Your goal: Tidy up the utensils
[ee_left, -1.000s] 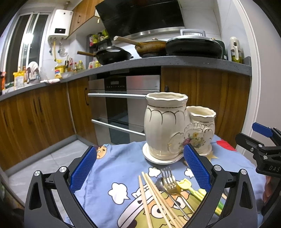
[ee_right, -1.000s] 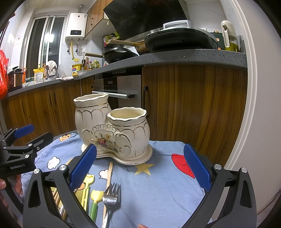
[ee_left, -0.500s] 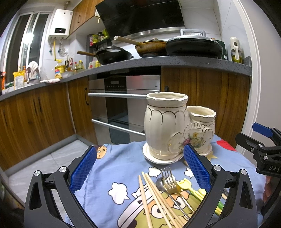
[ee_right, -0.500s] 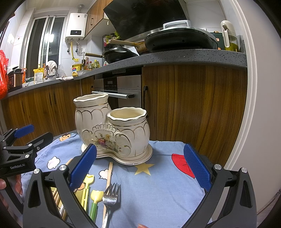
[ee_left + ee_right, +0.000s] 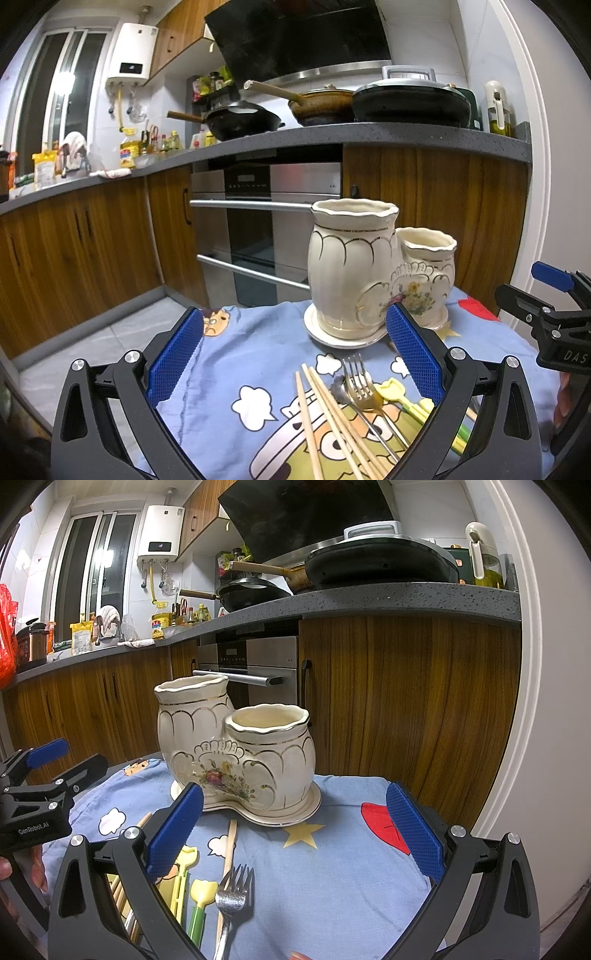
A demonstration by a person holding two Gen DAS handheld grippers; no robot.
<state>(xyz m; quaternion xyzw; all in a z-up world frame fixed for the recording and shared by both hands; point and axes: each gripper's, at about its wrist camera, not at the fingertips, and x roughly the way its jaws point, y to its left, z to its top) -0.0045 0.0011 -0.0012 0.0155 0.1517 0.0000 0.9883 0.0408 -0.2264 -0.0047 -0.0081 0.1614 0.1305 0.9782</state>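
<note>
A cream ceramic double utensil holder [image 5: 369,273] [image 5: 236,753] stands on its saucer at the far side of a small table; both pots look empty. In front of it lie wooden chopsticks [image 5: 325,417], a metal fork [image 5: 360,384] [image 5: 231,897] and yellow-green plastic utensils [image 5: 410,402] [image 5: 199,897]. My left gripper [image 5: 295,358] is open above the chopsticks and fork. My right gripper [image 5: 295,834] is open above the cloth, right of the utensils. Each gripper shows at the other view's edge, the right gripper [image 5: 554,317] and the left gripper [image 5: 40,786].
A blue cartoon tablecloth [image 5: 332,867] covers the table. Wooden kitchen cabinets [image 5: 406,701], an oven [image 5: 266,221] and a grey counter with pans [image 5: 406,99] stand close behind. The floor [image 5: 92,347] drops away at the left.
</note>
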